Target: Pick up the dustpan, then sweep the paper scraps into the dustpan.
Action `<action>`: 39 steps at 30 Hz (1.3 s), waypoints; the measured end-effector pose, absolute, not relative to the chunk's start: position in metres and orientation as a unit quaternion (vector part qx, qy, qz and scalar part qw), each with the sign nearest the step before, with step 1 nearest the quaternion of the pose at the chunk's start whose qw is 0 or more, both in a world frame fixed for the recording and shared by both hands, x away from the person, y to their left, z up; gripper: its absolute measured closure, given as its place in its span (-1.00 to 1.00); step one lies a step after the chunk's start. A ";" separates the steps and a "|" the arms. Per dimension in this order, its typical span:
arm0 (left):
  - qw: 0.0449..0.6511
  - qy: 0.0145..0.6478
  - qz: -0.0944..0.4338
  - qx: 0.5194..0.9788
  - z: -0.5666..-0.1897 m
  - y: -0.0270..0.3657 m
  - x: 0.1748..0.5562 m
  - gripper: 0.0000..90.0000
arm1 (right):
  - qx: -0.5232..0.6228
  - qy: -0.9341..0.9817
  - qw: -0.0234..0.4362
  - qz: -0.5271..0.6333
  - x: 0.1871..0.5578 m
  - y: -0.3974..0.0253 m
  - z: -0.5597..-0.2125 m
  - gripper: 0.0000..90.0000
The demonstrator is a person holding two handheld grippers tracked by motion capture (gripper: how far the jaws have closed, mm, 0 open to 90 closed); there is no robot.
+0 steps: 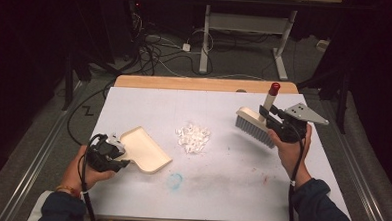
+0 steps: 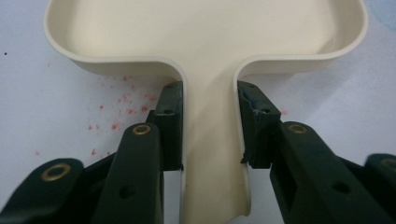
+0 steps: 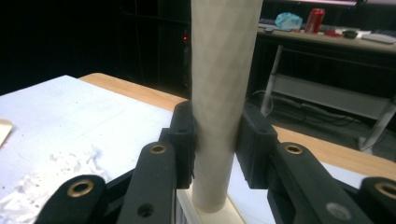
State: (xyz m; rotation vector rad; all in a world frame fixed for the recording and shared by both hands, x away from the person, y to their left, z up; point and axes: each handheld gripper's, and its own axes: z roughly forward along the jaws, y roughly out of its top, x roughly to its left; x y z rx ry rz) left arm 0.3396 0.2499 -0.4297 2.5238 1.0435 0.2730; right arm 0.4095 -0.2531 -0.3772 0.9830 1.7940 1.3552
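A cream dustpan (image 1: 144, 149) lies on the white table sheet at the left. My left gripper (image 1: 113, 154) is shut on its handle (image 2: 210, 154), one jaw on each side. A hand brush (image 1: 256, 124) with grey bristles and a red-tipped cream handle (image 1: 271, 97) is held above the right part of the table. My right gripper (image 1: 273, 119) is shut on that handle (image 3: 219, 102), which stands upright between the jaws. A pile of white paper scraps (image 1: 193, 137) sits mid-table between dustpan and brush, and shows as scraps (image 3: 51, 179) at lower left in the right gripper view.
Red specks (image 2: 116, 112) and a blue smudge (image 1: 175, 180) stain the white sheet (image 1: 220, 191). A wooden table edge (image 1: 205, 84) runs along the back. Beyond it are cables on the floor (image 1: 156, 48) and another table's legs (image 1: 281, 49).
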 end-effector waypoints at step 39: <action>0.185 0.336 0.087 0.920 -0.438 0.227 0.346 0.41 | 0.358 0.723 0.295 0.513 0.452 -0.111 -0.404 0.57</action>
